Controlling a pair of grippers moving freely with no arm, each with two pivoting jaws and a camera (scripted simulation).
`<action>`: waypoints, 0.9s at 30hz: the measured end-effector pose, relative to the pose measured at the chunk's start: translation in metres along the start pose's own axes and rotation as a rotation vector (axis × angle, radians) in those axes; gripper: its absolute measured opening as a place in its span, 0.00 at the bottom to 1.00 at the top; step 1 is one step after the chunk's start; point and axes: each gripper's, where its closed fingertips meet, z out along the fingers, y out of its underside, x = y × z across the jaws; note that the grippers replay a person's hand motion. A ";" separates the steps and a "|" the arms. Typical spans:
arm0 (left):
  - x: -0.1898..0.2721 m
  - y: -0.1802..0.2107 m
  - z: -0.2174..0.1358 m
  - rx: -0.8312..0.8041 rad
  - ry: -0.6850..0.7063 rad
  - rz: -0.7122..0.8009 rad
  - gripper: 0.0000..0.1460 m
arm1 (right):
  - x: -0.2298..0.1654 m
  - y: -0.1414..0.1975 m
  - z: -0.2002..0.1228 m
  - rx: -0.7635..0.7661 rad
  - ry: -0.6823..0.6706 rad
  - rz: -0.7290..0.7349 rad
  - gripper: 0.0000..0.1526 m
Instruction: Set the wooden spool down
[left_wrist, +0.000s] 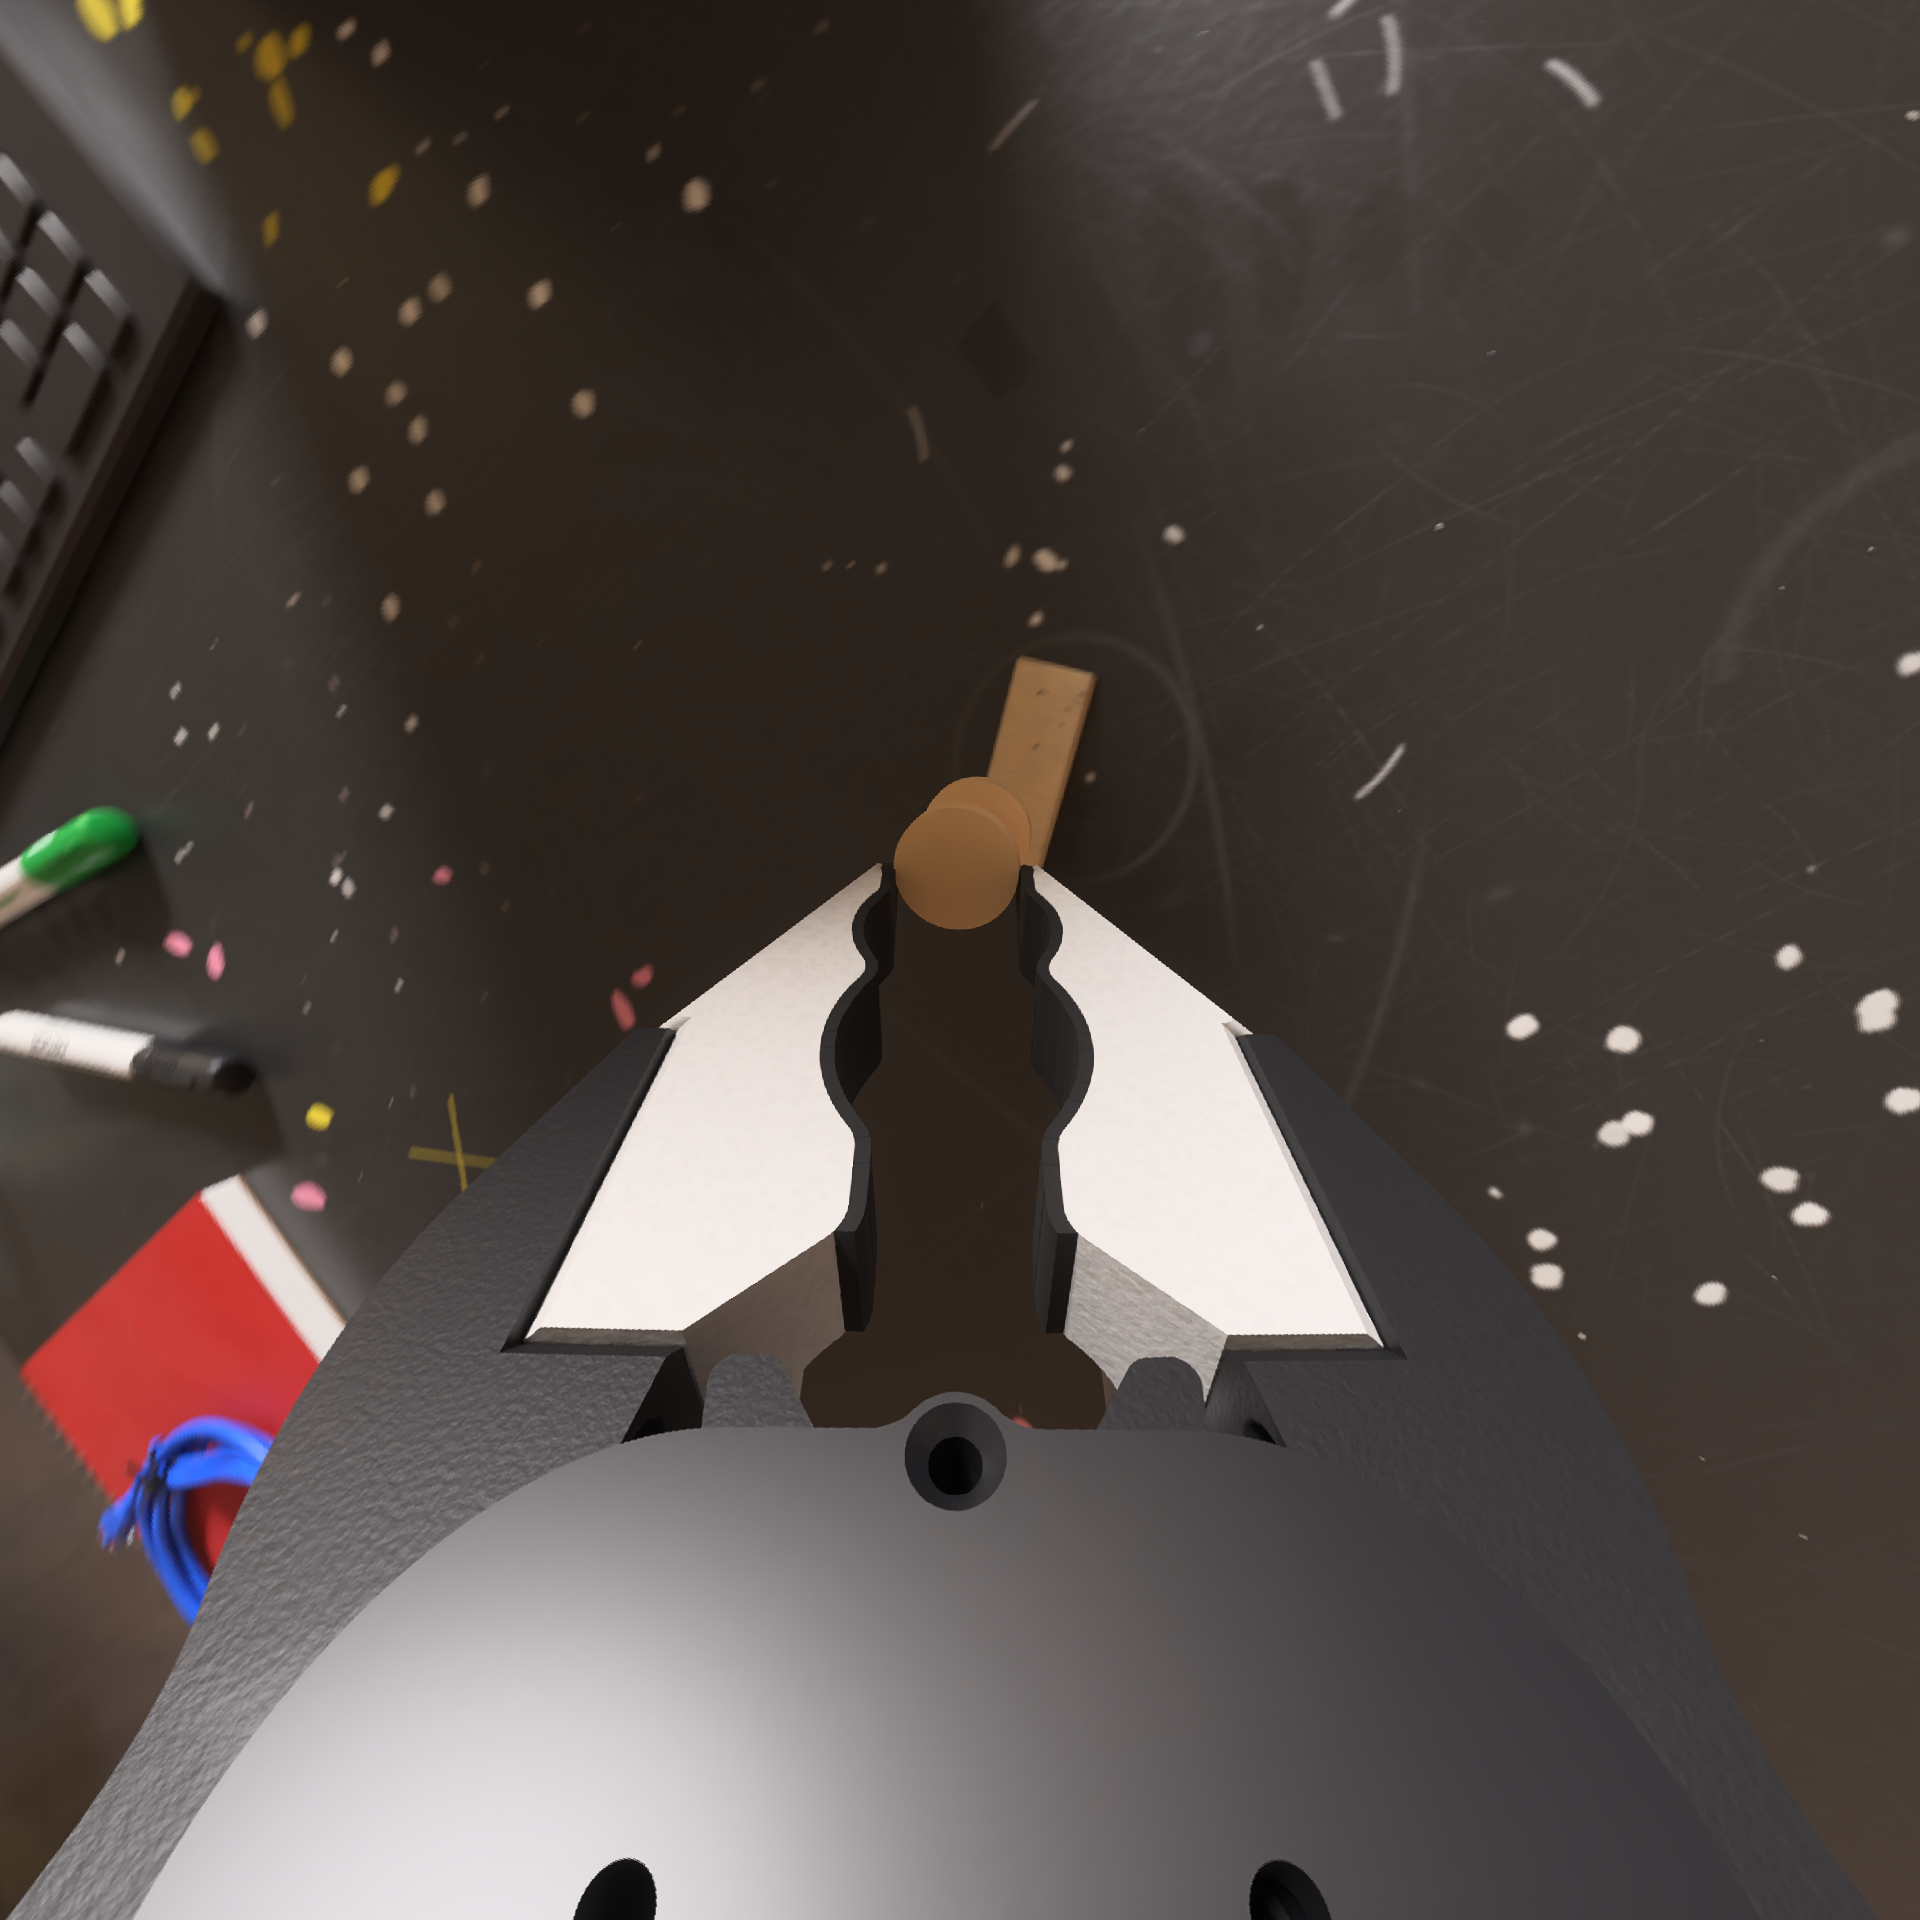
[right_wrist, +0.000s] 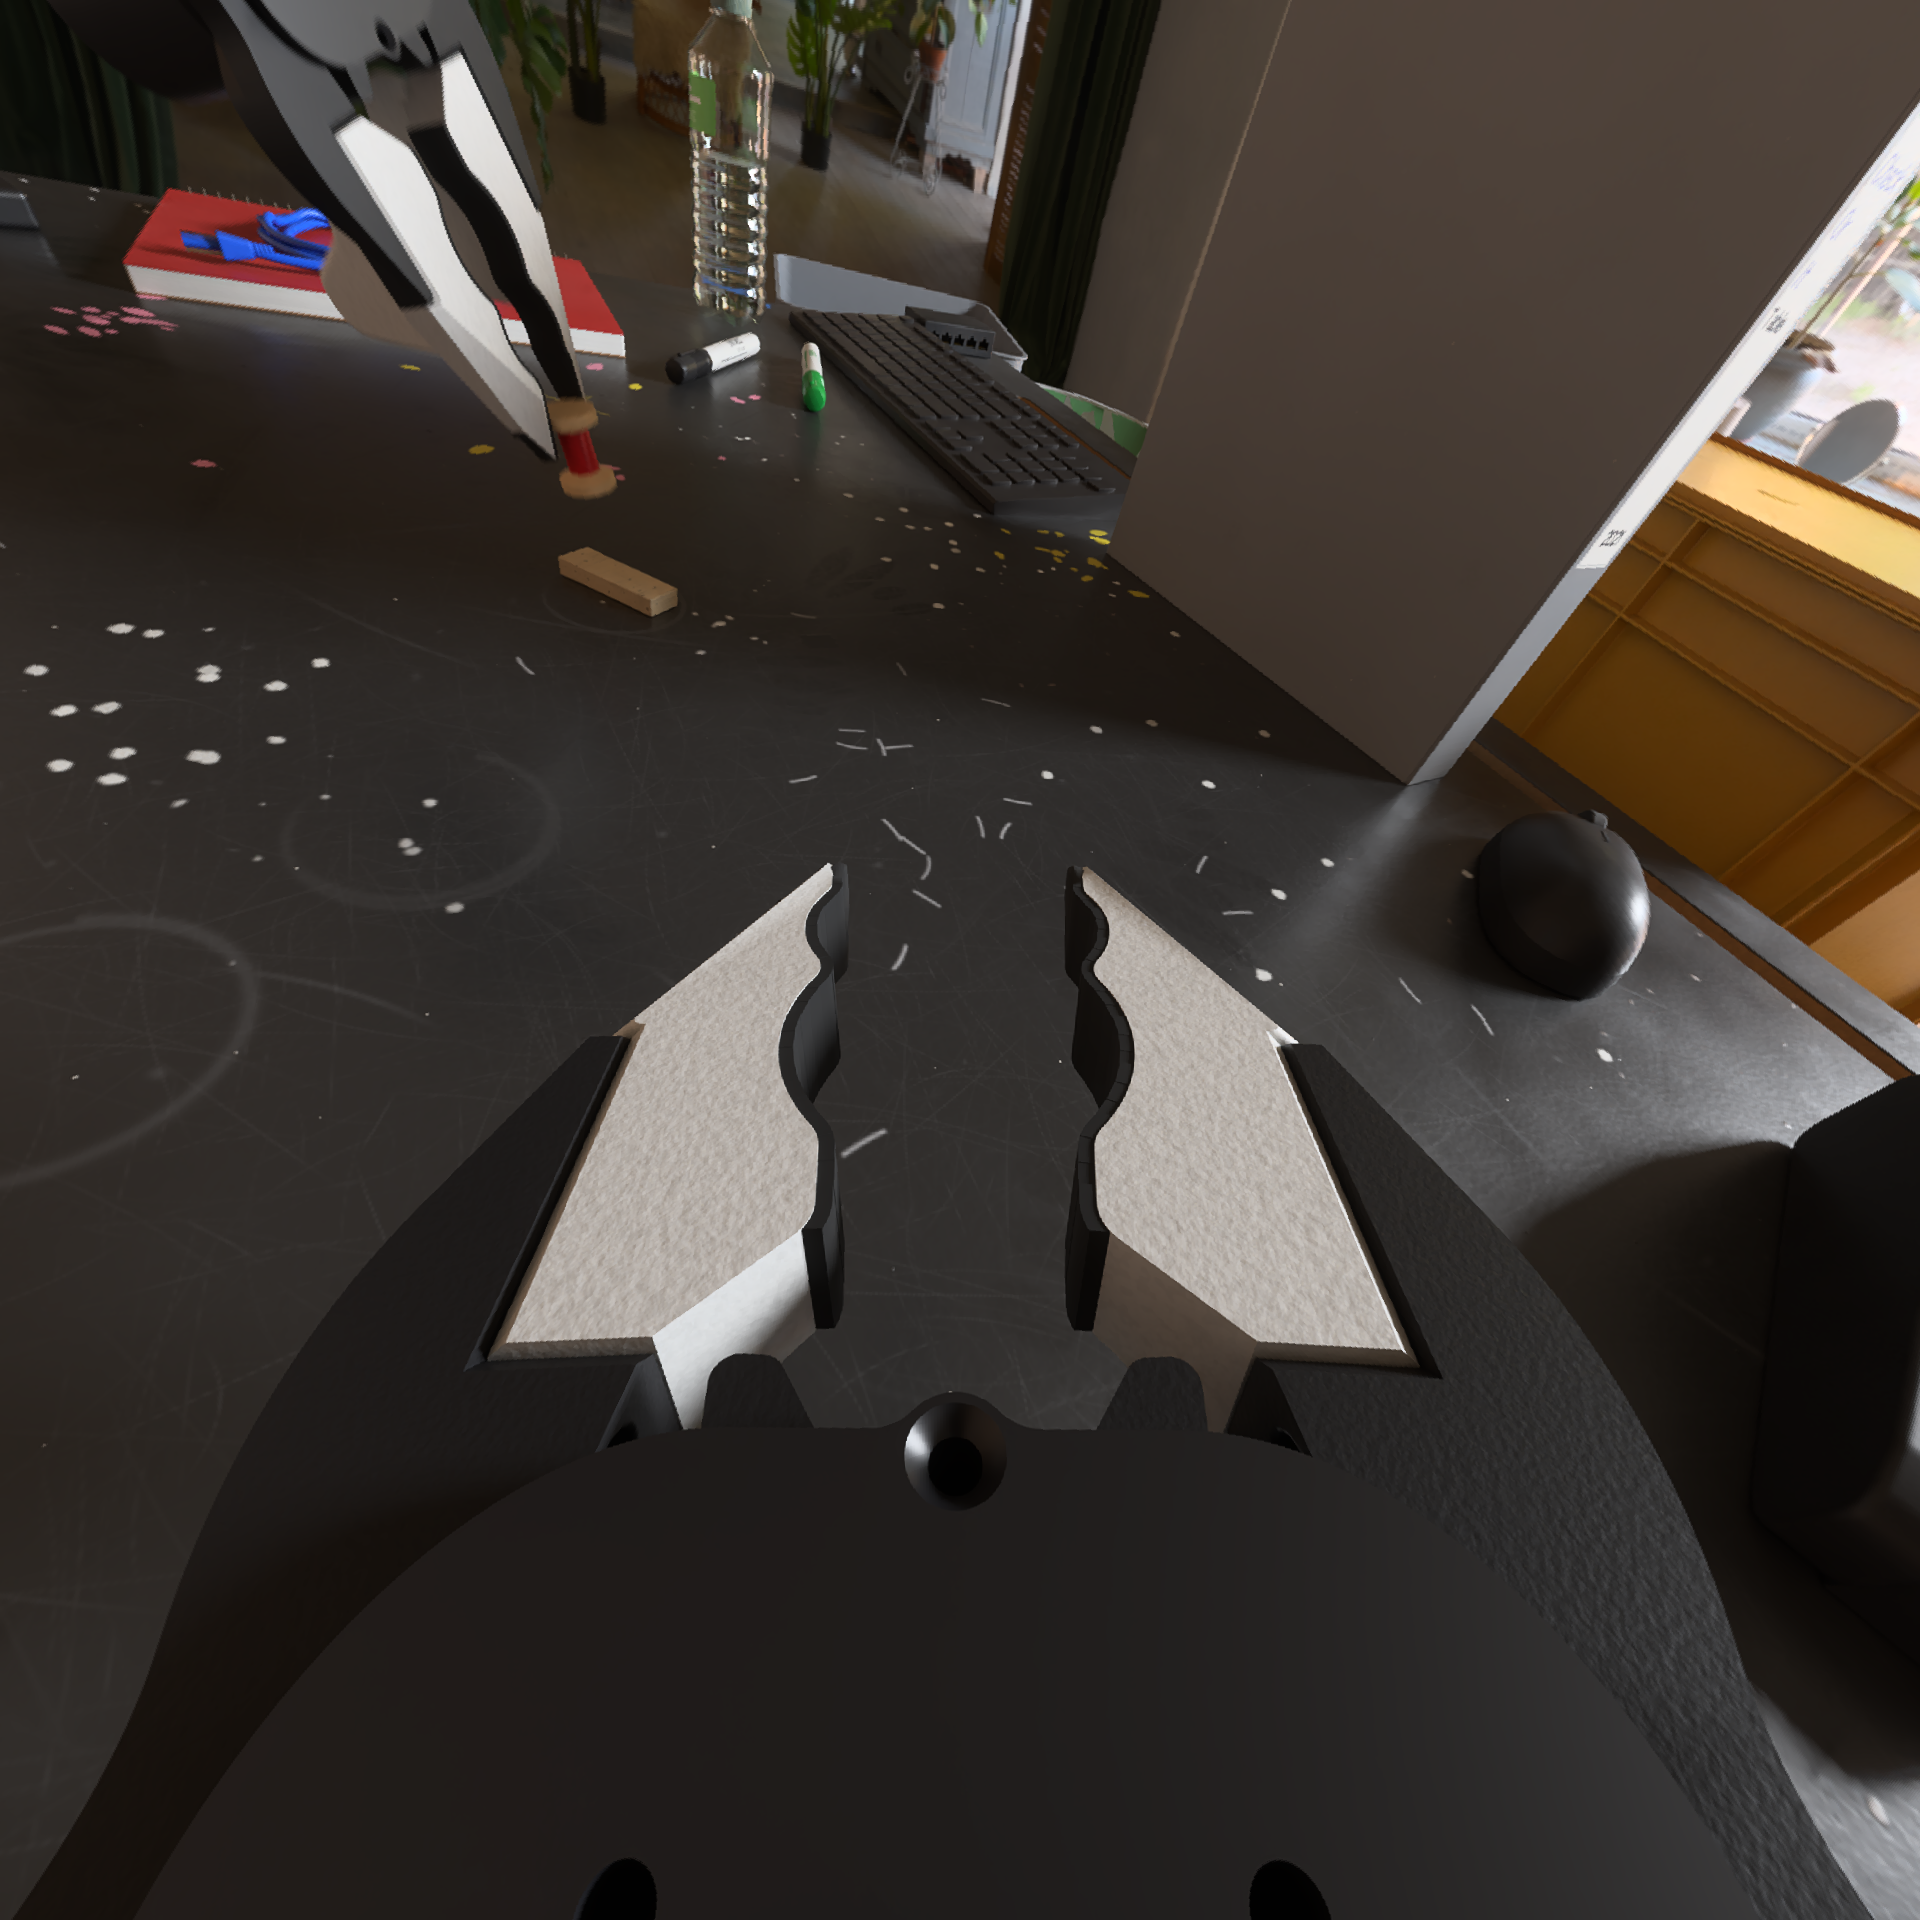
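The wooden spool (left_wrist: 961, 868), with red thread on its core, stands upright in the tips of my left gripper (left_wrist: 956, 875), which is shut on its top flange and points down at the dark table. In the right wrist view the spool (right_wrist: 579, 449) hangs from the left gripper (right_wrist: 556, 410) at the far left, its lower flange close to the table; I cannot tell whether it touches. My right gripper (right_wrist: 956, 873) is open and empty, low over the table's near middle.
A small wooden block (right_wrist: 618, 582) lies just beyond the spool. A red notebook (right_wrist: 197, 260) with a blue cable, two markers (right_wrist: 712, 358), a bottle (right_wrist: 730, 166) and a keyboard (right_wrist: 956, 416) lie farther off. A black mouse (right_wrist: 1564, 904) and a tall panel (right_wrist: 1403, 364) are at the right.
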 end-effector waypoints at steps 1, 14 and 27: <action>0.004 -0.002 0.006 0.010 0.021 0.026 0.16 | 0.001 -0.001 -0.001 0.002 0.002 0.000 0.27; 0.002 -0.002 0.039 -0.127 0.058 0.247 0.16 | -0.001 -0.007 -0.005 0.020 0.005 -0.021 0.28; -0.001 0.000 0.045 -0.167 0.049 0.311 0.17 | -0.004 -0.010 -0.006 0.023 -0.001 -0.033 0.28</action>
